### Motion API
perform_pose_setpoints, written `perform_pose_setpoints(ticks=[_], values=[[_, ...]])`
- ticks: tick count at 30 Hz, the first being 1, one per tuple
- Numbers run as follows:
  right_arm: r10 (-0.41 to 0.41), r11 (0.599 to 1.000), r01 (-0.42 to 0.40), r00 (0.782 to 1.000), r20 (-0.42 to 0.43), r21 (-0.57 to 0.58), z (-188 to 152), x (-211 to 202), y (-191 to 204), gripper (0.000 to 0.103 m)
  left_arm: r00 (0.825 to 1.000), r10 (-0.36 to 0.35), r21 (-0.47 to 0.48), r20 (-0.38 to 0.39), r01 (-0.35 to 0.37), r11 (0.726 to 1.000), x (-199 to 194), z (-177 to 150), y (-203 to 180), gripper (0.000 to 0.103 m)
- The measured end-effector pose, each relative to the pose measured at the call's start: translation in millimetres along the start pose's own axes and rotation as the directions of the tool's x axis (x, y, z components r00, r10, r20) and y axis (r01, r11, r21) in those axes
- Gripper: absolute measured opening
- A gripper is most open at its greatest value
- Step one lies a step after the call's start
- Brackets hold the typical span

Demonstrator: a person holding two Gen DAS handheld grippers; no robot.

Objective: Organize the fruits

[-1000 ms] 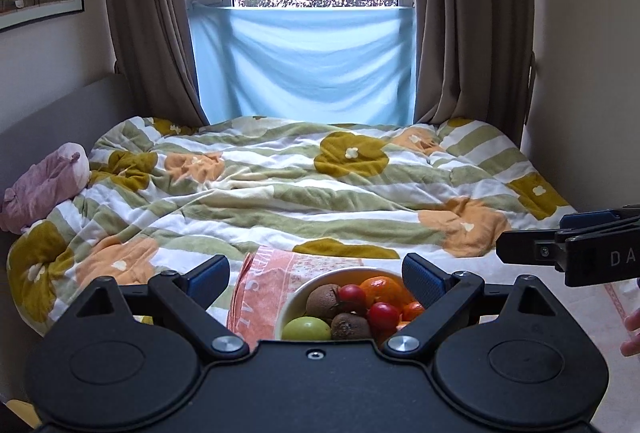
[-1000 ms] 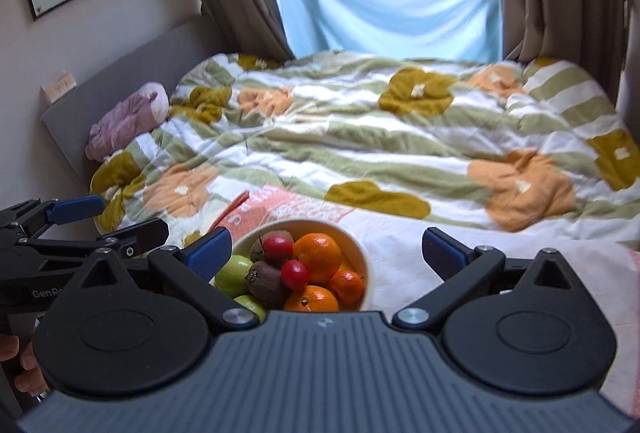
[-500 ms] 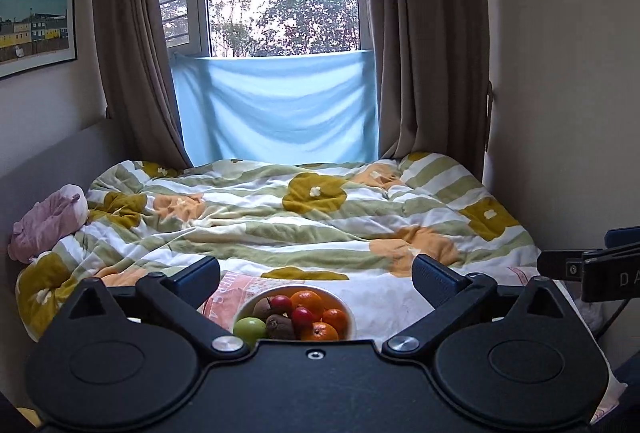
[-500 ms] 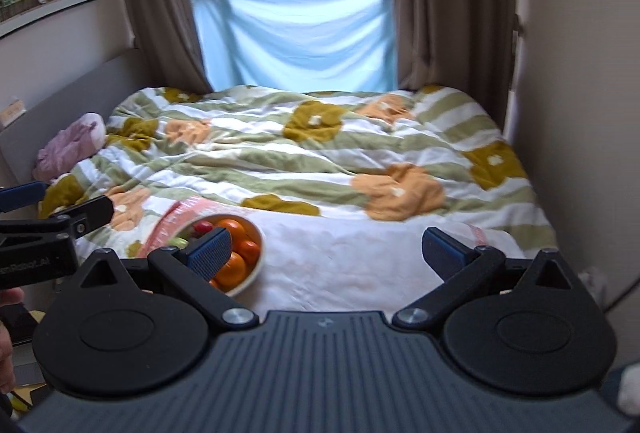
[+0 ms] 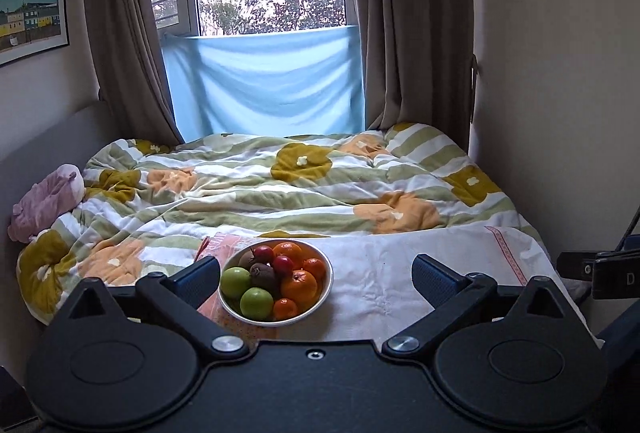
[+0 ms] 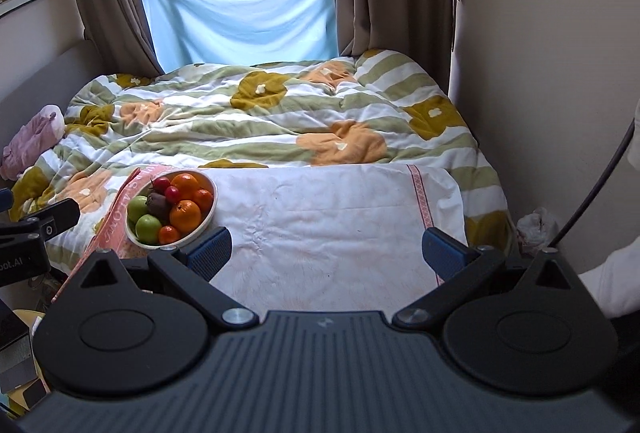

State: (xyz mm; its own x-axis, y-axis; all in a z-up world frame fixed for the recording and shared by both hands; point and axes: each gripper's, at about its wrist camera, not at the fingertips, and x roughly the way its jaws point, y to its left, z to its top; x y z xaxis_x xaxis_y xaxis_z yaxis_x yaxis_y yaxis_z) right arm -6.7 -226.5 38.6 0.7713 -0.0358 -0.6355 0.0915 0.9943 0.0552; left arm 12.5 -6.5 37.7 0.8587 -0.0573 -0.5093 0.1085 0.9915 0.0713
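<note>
Right wrist view alone shows the towel's (image 6: 320, 217) right border; both grippers (image 5: 316, 273) (image 6: 326, 249) gape empty.

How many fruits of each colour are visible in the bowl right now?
In the bowl:
Green apples: 2
Orange citrus fruits: 4
Small red fruits: 2
Brown kiwis: 2
Total visible: 10; any fruit buried underneath cannot be seen.

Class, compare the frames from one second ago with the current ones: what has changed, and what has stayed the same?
Both grippers pulled back from the bowl: it sits farther off, showing more white cloth. The left gripper and right gripper stayed open, holding nothing. The fruit remains piled in the bowl.
</note>
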Motion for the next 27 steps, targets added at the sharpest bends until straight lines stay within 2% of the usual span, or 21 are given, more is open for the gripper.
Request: perform_pose_setpoints(ticks=[14, 27], values=[[-0.005, 1.000, 0.005, 1.000, -0.006, 0.010, -1.1, -3.3, 4.4, 0.103, 1.000, -0.013, 0.021, -0.009, 0.013, 1.000, -2.3, -0.3, -5.7, 0.103], [-0.015, 1.000, 0.015, 1.000, 0.001, -0.004, 5.1, 2.9, 6.2, 0.103, 1.000, -0.014, 0.003, -0.012, 0.014, 1.000, -0.7, -2.0, 0.1, 0.103]])
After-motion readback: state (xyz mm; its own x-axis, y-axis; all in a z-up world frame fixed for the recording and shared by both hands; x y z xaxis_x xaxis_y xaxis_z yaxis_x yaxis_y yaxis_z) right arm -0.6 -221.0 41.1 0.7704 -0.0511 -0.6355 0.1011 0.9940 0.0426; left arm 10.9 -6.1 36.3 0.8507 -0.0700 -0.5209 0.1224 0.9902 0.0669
